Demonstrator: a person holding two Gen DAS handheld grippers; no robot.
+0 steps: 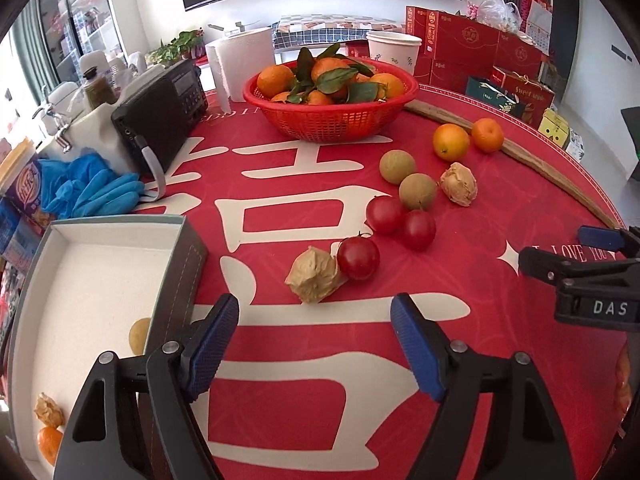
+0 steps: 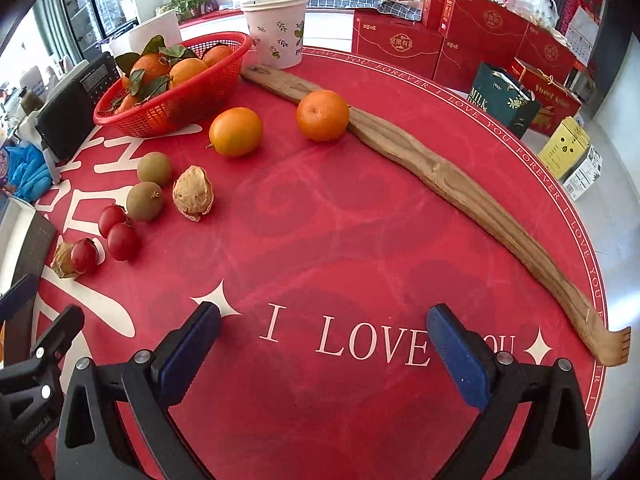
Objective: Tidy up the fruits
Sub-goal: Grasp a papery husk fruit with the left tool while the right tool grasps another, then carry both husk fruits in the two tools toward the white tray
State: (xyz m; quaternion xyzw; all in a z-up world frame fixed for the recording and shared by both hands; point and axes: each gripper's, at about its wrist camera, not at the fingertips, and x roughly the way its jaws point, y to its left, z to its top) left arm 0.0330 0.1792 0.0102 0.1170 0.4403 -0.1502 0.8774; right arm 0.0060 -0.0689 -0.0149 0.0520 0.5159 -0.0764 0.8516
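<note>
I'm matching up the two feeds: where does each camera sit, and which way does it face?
Left wrist: on the left gripper, facing the red basket; the right gripper shows too.
Right wrist: on the right gripper, facing the wooden stick.
Shared: basket and loose fruit.

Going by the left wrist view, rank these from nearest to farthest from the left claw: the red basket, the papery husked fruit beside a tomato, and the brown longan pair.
From the left claw:
1. Husked fruit, just ahead of the pads.
2. Longan pair, farther up, to the right.
3. Red basket, at the back.
</note>
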